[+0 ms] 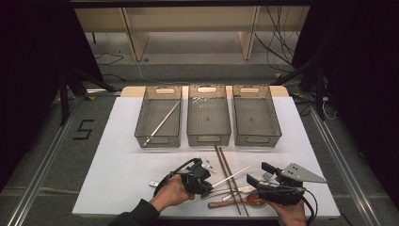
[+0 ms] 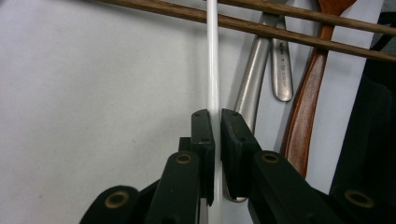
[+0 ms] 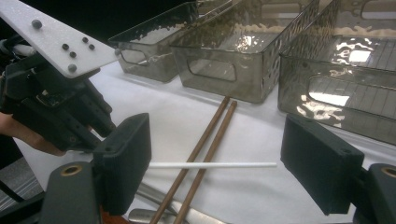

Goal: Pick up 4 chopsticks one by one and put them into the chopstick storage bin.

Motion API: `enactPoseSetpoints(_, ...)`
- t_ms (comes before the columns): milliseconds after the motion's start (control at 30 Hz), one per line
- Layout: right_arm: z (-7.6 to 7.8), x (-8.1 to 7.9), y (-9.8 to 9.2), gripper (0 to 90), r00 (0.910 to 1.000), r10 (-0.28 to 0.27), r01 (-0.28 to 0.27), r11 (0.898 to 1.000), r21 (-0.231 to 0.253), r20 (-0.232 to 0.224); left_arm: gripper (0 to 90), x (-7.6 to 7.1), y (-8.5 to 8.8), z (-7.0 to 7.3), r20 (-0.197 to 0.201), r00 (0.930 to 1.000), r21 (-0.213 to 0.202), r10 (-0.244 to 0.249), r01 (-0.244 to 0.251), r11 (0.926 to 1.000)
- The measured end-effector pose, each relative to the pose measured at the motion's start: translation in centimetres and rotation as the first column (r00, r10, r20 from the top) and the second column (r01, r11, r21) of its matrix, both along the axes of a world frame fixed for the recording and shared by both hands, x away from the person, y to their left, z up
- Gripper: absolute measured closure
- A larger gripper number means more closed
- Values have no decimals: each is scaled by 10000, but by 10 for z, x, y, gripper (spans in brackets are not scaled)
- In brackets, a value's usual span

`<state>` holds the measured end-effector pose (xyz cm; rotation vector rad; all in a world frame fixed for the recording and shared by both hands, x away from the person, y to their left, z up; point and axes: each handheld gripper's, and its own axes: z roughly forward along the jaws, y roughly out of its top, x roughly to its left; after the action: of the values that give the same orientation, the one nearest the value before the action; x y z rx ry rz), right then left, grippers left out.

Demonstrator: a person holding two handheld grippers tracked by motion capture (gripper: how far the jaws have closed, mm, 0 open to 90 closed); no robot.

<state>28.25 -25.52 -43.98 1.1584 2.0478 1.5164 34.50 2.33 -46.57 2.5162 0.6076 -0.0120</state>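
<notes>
My right claw point(image 3: 215, 172) stands wide open w/ nothing between its two black jaws, low over the white worktop point(image 3: 261, 130). Just past the jaws a white stick point(image 3: 219, 164) lies crosswise on two brown chopsticks point(image 3: 212, 133) that run side by side toward three smoky see-thru bins point(image 3: 243, 60) at the back. At left my other claw point(image 3: 100, 126), grey plate on top, sits at the white stick's near end; metal cutlery handles point(image 3: 154, 198) peek out bottom centre.
</notes>
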Motion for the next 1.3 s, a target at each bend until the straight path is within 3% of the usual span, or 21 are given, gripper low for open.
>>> enactPoseSetpoints(500,0,0,-1,251,10000,-26,26,10000,24,24,840,2,8,16,221,9995,-627,216,-202,9978)
enactPoseSetpoints(933,0,0,-1,252,10000,-63,63,10000,18,8,840,9,20,40,222,9973,-1672,694,-648,9838)
enactPoseSetpoints(1300,0,0,-1,252,10000,-90,90,10000,22,18,840,20,35,58,496,9918,-1883,1181,-1069,9763)
